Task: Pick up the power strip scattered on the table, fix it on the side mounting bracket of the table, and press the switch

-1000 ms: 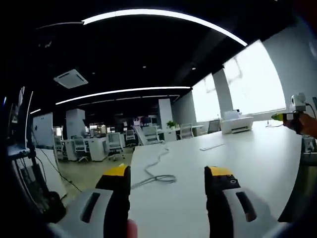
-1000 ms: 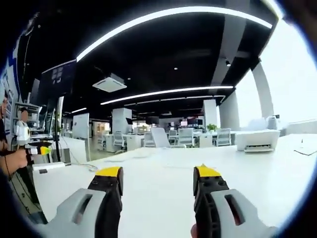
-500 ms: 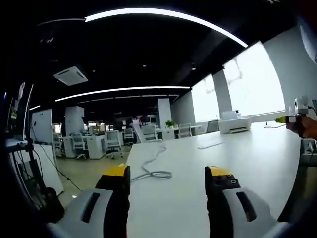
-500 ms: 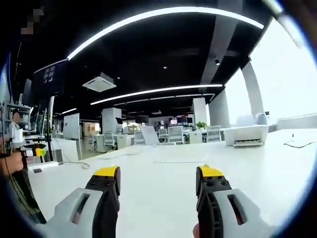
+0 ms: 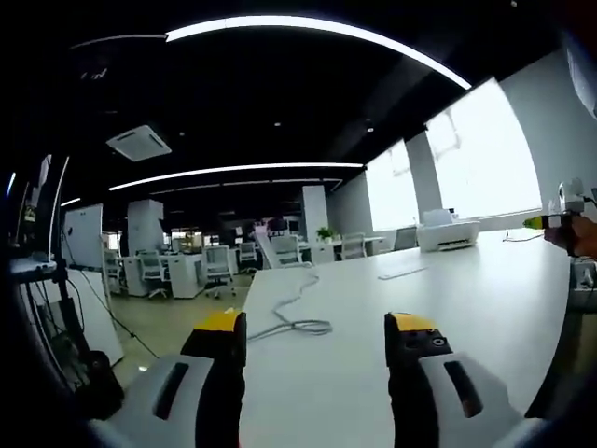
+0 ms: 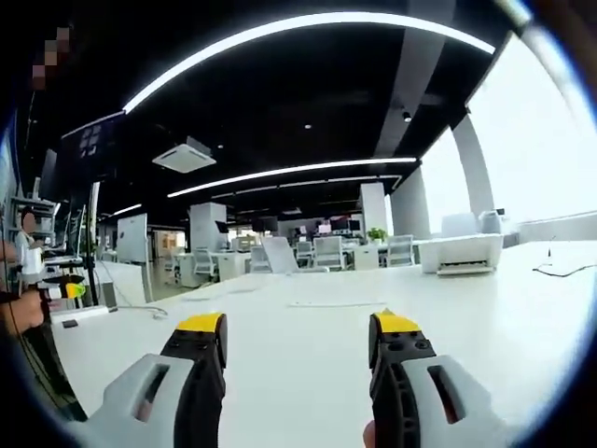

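Nothing is done yet: the left gripper [image 5: 317, 327] and right gripper [image 6: 297, 327] both stand wide apart and empty above the table [image 5: 485, 299], the power strip [image 5: 403, 273] lying far off with its cable [image 5: 297, 322] coiled nearer.

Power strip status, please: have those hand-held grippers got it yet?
Both hand-held grippers open, empty, above the white table. Power strip lies untouched far across it, cable coiled nearer. Nothing in the way.
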